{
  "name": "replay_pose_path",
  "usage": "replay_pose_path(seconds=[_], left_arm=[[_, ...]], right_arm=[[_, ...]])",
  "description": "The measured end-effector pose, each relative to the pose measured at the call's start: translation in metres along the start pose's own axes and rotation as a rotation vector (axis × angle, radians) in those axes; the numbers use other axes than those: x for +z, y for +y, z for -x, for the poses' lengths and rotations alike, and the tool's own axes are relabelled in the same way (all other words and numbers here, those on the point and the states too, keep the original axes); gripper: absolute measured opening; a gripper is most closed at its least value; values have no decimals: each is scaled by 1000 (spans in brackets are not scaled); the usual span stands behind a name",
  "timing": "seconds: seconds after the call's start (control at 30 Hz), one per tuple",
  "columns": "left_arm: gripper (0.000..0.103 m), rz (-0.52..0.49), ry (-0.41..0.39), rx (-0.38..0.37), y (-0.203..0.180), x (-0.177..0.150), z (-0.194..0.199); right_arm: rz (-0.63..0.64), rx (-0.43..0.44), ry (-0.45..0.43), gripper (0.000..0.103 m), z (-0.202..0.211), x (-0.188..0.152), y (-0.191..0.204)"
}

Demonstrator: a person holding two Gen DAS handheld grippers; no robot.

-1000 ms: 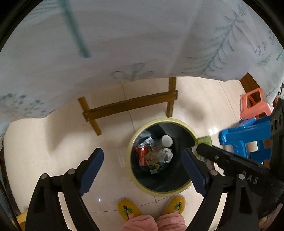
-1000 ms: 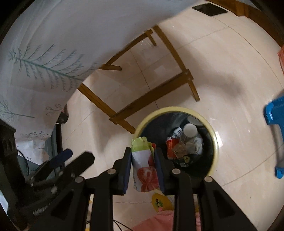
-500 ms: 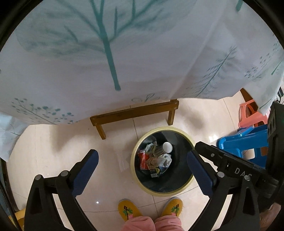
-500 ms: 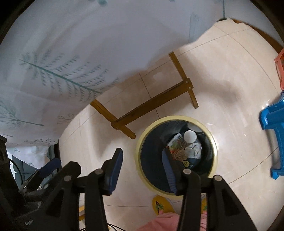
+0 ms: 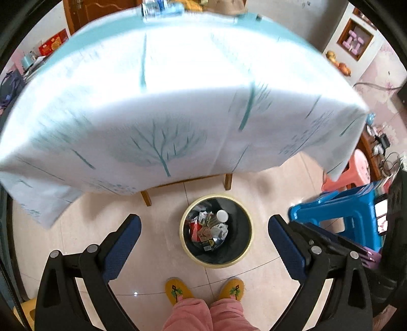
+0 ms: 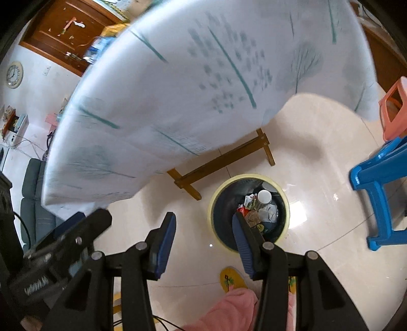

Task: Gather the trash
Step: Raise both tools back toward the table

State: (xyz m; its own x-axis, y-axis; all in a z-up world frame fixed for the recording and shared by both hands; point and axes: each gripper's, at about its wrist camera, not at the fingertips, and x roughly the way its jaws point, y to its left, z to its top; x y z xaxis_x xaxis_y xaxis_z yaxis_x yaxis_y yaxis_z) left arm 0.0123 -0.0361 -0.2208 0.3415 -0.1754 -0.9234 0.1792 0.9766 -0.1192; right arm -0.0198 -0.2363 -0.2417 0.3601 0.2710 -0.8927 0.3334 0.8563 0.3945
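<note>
Both the left hand-held gripper (image 5: 203, 244) and right hand-held gripper (image 6: 204, 236) hung spread apart and empty. Below stood the yellow-rimmed trash bin (image 5: 246, 250), holding wrappers (image 5: 203, 229).

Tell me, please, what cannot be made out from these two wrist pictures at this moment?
- Tabletop: motion blur and glare wash out the tablecloth in the left wrist view, so any trash left on it is unreadable.
- Items at the table's far edge: blurred and small.
- Trash bin: the right gripper finger covers part of its inside; single wrappers are too small to name.
- Blue stool: partly behind the left gripper.
</note>
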Motion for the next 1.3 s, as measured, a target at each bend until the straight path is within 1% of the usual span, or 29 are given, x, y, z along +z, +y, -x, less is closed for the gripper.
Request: replay_pose_path(seconds=[0.13, 0.27, 0.37, 0.47, 0.6, 0.8, 0.9, 1.0, 1.07, 1.17, 1.3], left_arm=[[99, 19, -39, -12, -6, 10, 49], [99, 33, -88, -20, -11, 17, 96], [99, 46, -129, -26, -14, 23, 125], [99, 56, -174, -30, -21, 31, 151], [99, 55, -244, -16, -31, 39, 177], [99, 61, -332, 10, -42, 55, 211], [99, 53, -376, 39, -50, 66, 227], [99, 47, -406, 60, -52, 77, 240], [99, 50, -408, 86, -51, 84, 243], [99, 57, -398, 107, -44, 98, 242], [99, 83, -366, 85, -25, 122, 230]], right_arm=[[52, -5, -16, 47, 50, 3, 19], [145, -3, -39, 48, 96, 8, 39], [224, -8, -67, 48, 128, 13, 53], [293, -6, -116, 49, 157, 21, 65], [336, 17, -162, 49, 184, 34, 73], [416, 40, -227, 49, 211, 54, 86], [451, 56, -253, 49, 220, 68, 93], [458, 84, -265, 49, 226, 82, 98], [463, 91, -270, 49, 226, 92, 103], [484, 89, -281, 49, 224, 107, 113], [513, 90, -288, 49, 214, 128, 129]])
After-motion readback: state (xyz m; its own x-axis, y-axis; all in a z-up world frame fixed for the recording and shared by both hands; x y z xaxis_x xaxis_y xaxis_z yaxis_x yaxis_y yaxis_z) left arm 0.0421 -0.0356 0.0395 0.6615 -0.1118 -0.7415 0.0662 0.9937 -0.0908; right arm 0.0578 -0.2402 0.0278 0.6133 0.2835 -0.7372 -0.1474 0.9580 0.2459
